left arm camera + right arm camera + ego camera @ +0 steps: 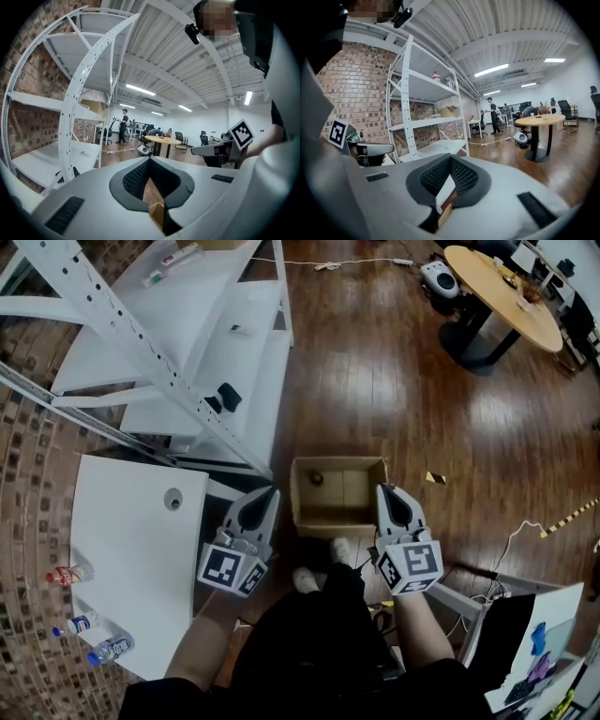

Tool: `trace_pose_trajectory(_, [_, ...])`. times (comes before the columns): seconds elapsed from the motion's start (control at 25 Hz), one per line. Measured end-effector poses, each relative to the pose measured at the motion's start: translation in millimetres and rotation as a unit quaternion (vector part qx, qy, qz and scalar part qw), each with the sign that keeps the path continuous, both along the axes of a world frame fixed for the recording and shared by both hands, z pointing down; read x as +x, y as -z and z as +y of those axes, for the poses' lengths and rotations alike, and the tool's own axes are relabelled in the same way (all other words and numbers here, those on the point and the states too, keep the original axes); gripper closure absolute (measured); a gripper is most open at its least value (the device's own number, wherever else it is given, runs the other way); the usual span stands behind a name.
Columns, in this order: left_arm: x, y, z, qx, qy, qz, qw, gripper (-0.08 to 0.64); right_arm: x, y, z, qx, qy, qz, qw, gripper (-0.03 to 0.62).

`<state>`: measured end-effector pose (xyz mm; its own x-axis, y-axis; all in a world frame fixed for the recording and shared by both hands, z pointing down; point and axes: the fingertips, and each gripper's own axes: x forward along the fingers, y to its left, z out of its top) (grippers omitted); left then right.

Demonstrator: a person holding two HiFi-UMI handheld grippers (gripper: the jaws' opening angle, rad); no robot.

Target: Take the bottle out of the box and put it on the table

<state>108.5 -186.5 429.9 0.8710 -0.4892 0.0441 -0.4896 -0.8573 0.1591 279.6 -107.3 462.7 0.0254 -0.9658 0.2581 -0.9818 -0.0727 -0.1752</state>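
Note:
An open cardboard box (358, 514) stands on the wooden floor in front of the person. In its far left corner sits a small bottle (317, 478), seen from above. My left gripper (272, 491) hangs just left of the box's left wall, jaws together and empty. At the box's right wall is my right gripper (382, 488), also shut and empty. In the left gripper view the jaws (150, 159) meet at the tip, with brown cardboard (155, 200) showing below them. The right gripper view shows the same closed tip (451, 158).
A white table (131, 540) stands at the left with three bottles (70, 574) near its left edge. A white metal shelf rack (169, 343) fills the far left. A round wooden table (497, 292) is at the far right. Cables and tape lie on the floor at right.

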Motion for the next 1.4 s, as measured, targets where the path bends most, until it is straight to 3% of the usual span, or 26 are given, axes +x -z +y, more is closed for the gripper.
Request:
trace_pose_trajectory(0.24, [0.7,-41.9,-11.9,-0.027,0.013,-0.008,0.9995,0.555,-6.9,-45.9,-10.4,-0.027,0.018,-0.011,0.999,0.589])
trace_pose_trajectory(0.52, [25.2,-123.3,-43.6,-0.025,0.023,0.001,0.9994,0.555,0.0,-114.9,-41.3,-0.023,0.06,0.011,0.998,0.589])
trace_pose_trajectory(0.72, [52.8,-218.6,-68.0,0.016,0.014,0.005,0.9998,0.555,24.7,-222.6,-78.6,0.0,0.066,0.028,0.997,0.588])
trace_pose_trajectory(0.92, [67.6,-343.1,-90.5,0.057,0.001,0.019,0.9982,0.555,24.0,-358.9,-121.0,0.012,0.087,0.06,0.994,0.588])
trace_pose_trajectory(1.12, [77.7,-434.9,-89.0,0.078,-0.017,0.03,0.9964,0.555,20.3,-426.9,-138.8,0.042,0.064,0.048,0.996,0.589])
trace_pose_trajectory(1.4, [75.6,-478.0,-87.1,0.029,-0.038,0.017,0.9987,0.555,-9.9,-488.4,-149.8,-0.016,0.089,0.023,0.996,0.588])
